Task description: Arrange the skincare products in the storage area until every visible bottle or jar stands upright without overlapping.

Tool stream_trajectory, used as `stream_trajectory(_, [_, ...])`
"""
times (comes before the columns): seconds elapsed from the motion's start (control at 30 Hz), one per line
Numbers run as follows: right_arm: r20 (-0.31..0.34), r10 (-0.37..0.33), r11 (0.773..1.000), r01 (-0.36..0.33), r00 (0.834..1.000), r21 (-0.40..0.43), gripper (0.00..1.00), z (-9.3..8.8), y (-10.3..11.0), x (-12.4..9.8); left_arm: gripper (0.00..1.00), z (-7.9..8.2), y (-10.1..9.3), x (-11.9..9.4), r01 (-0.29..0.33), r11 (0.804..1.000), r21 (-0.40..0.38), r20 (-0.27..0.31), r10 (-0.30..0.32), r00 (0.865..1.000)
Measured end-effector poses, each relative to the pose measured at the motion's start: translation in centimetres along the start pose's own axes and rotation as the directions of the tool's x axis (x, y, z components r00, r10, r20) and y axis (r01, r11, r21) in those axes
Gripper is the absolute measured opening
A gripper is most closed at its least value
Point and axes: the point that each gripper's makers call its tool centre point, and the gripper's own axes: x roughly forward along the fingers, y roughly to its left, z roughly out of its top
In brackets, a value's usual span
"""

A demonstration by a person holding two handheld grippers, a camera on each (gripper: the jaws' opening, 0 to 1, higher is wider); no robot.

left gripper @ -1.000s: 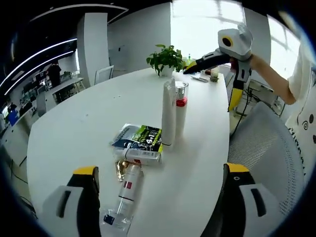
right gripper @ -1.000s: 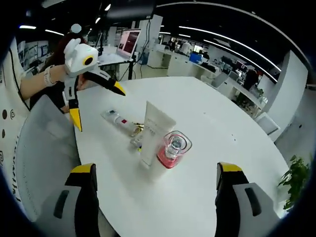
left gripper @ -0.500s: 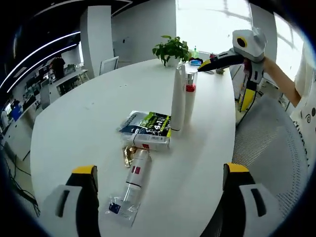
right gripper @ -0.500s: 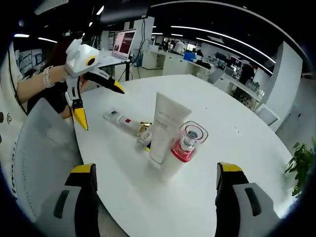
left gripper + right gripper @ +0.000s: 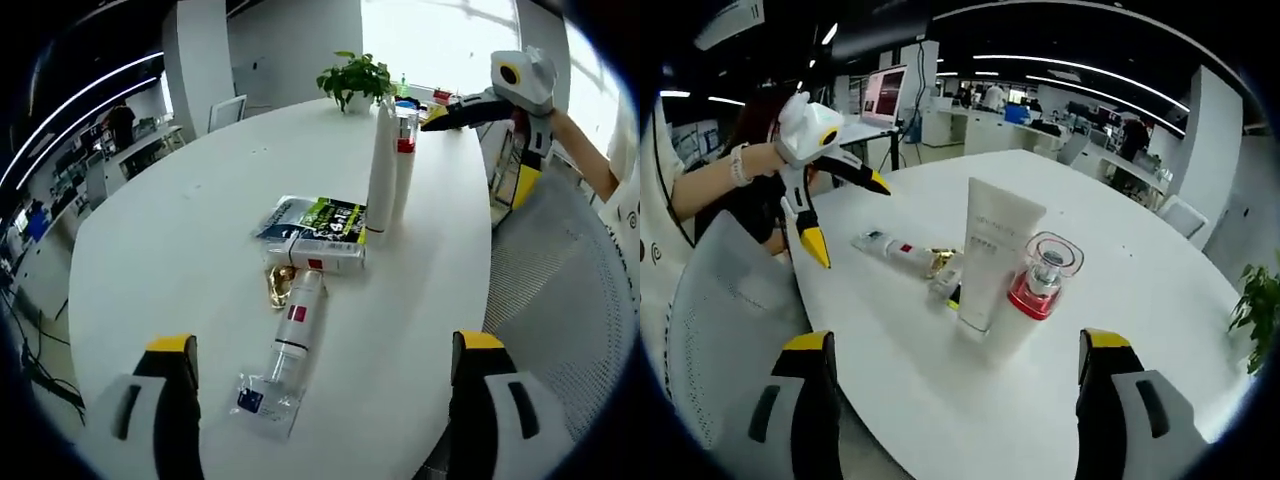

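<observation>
A white tube (image 5: 381,165) and a clear bottle with a red band (image 5: 403,155) stand upright side by side on the white table (image 5: 180,250). Before them lie a green-printed sachet (image 5: 312,217), a small white box (image 5: 322,256) and a slim gold-capped bottle (image 5: 296,328) in clear wrap. My left gripper (image 5: 325,343) is open over the near table edge, holding nothing. The right gripper (image 5: 478,155) hangs open beyond the upright pair. In the right gripper view the tube (image 5: 995,250) and red-banded bottle (image 5: 1042,285) stand close ahead of my open right gripper (image 5: 958,342). The left gripper (image 5: 850,220) is open past the lying bottle (image 5: 902,249).
A potted plant (image 5: 358,78) and small items stand at the table's far end. A grey mesh chair (image 5: 560,270) sits beside the table's right edge, seen also as the chair (image 5: 720,310) at lower left. A person's arm (image 5: 720,175) holds the left gripper. Office desks lie behind.
Both views have shifted with the hands: the right gripper came lower and nearer the upright pair, and the left view tilted down. The products have not moved.
</observation>
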Motion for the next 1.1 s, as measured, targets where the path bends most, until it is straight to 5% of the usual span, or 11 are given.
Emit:
stream_trajectory(0.4, [0.008,0.024,0.999,-0.024,1.0,0.038,1.0,-0.2,0.9,0.4,0.99,-2.3,2.4,1.0,-0.018,1.0,0.02,-0.089,0.02,0.996])
stream_trajectory(0.8, [0.005,0.04,0.997,-0.04,0.999,0.059,1.0,-0.7,1.6,0.8,0.91,-1.5,3.2,3.7,0.049,0.997,0.051,-0.111,-0.044,0.993])
stream_trajectory(1.1, [0.008,0.055,0.996,-0.056,0.998,0.067,1.0,-0.8,2.0,1.0,0.81,-1.3,2.8,5.7,0.111,0.99,0.082,-0.208,-0.091,0.974])
